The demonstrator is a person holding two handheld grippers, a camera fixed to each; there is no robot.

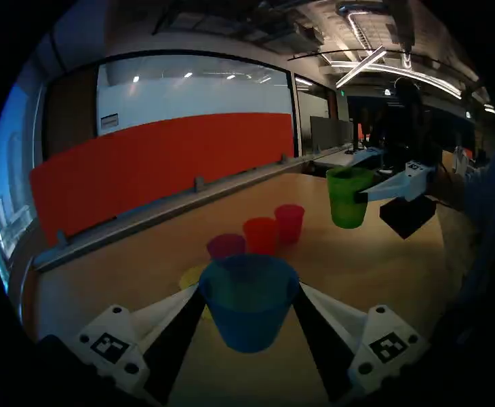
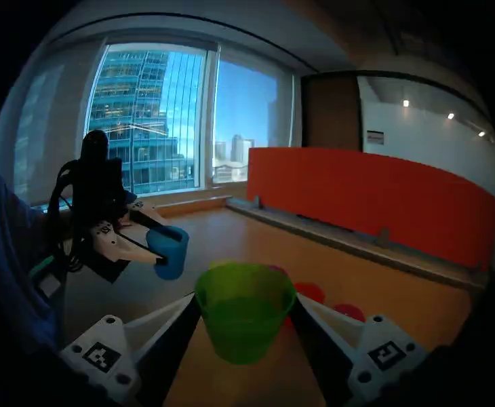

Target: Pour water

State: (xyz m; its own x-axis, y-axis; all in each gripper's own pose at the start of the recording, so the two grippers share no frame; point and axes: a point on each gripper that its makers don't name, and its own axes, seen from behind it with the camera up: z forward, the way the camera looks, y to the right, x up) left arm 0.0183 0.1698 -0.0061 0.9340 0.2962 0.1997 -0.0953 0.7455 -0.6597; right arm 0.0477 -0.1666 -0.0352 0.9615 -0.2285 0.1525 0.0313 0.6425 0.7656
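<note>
Three cups (image 1: 261,234) on table (image 1: 356,271), just beyond gripped blue cup (image 1: 249,308)

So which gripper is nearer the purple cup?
Left. The left gripper, holding the blue cup, is just in front of the purple cup; the right gripper, with the green cup, is farther off.

The blue cup (image 1: 249,305) and the green cup (image 2: 245,313) looked like thin, translucent plastic, smooth and faintly glossy; the red cup (image 1: 261,234) and the pink cup (image 1: 289,222) had the same look. The table (image 1: 369,271) was pale wood, smooth and matt. The fingers (image 1: 154,317) of the left gripper (image 1: 249,293) were matt white plastic with black inner faces. The orange partition (image 1: 166,163) looked flat and matt, its rail (image 1: 180,203) dull grey metal
</note>
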